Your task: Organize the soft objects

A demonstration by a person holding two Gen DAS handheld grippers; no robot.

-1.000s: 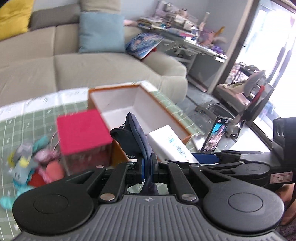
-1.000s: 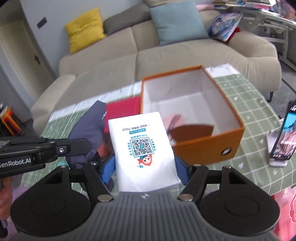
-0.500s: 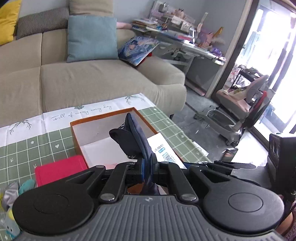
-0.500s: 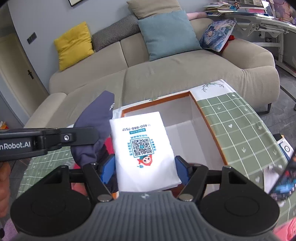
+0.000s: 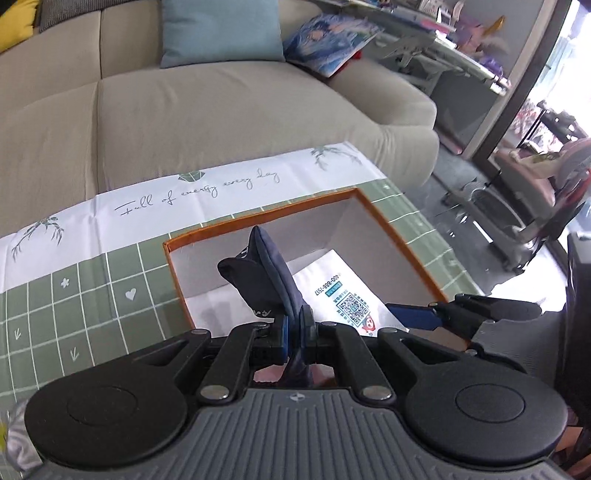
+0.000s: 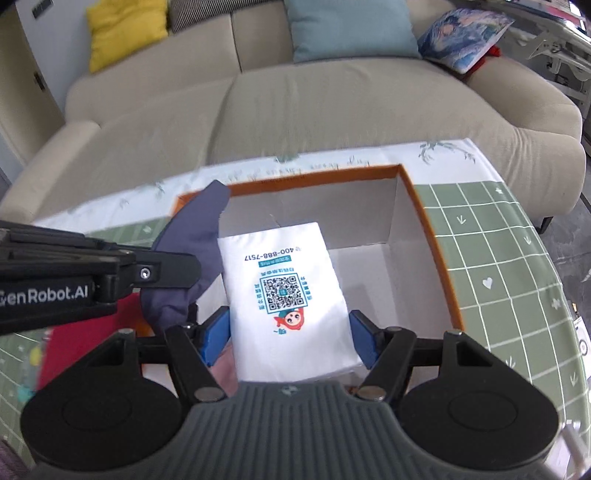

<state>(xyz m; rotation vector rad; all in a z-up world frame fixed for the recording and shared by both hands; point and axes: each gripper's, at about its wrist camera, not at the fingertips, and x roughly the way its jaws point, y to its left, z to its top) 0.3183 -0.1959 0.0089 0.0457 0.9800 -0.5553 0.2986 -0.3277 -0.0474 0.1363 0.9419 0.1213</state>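
My left gripper [image 5: 294, 332] is shut on a folded navy cloth [image 5: 267, 275], which sticks up over the open orange box [image 5: 413, 254]. My right gripper [image 6: 290, 332] is shut on a white tissue pack [image 6: 284, 295] printed with a QR code, held over the box's white interior [image 6: 388, 280]. In the right wrist view the navy cloth [image 6: 192, 236] and the left gripper's arm [image 6: 74, 284] sit at the left, close beside the pack. The tissue pack [image 5: 347, 295] also shows in the left wrist view, right of the cloth.
The box stands on a green checked tablecloth [image 5: 74, 295] with a white border. A beige sofa [image 5: 221, 110] with a blue cushion [image 5: 221, 29] lies just beyond the table. A red box lid [image 6: 74, 347] is at the left. A desk and chair stand at the right.
Both grippers have moved forward and down over the orange box, still holding the cloth and the tissue pack. The red lid and the pile of small toys have slid out of the left wrist view.
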